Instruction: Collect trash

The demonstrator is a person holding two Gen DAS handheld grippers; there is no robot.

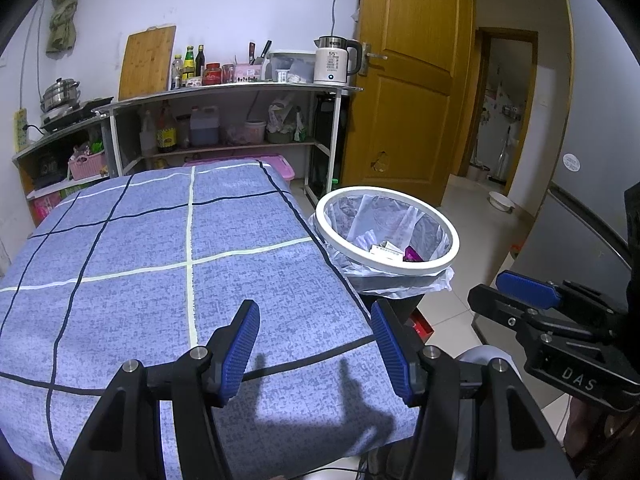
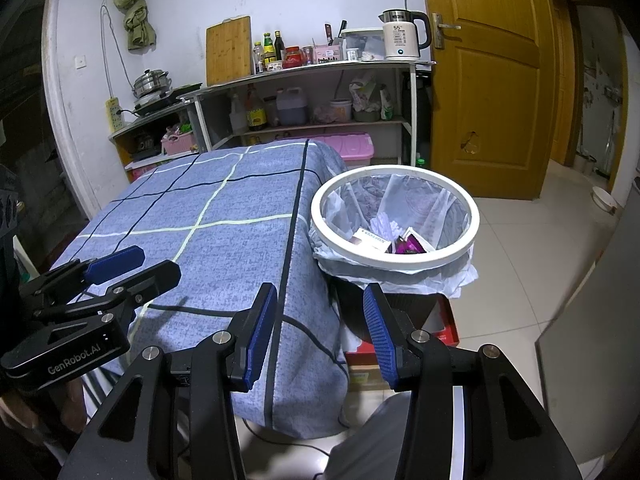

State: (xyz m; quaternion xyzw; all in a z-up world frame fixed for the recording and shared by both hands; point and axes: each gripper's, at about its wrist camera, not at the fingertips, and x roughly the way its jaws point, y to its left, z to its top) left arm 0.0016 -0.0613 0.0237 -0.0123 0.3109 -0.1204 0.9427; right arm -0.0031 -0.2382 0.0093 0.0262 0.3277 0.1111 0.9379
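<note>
Looks finished: tablecloth (image 1: 160,248) bare, scraps (image 2: 384,242) already in the bin (image 2: 460,246) at right. Left gripper (image 1: 316,352) and right gripper (image 2: 320,336) parted, empty. Next, probably nothing beyond withdrawing.

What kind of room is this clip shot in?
Most likely a small home kitchen: a shelf unit holds an electric kettle, a cutting board and sauce bottles, and a steel pot sits on a cooktop by the wall.

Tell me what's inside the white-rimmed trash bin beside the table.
The trash bin has a clear liner bag. On the bottom lie a small white carton, a purple wrapper and some white paper. Anything under these is covered, and the near wall hides part of the bottom.
</note>
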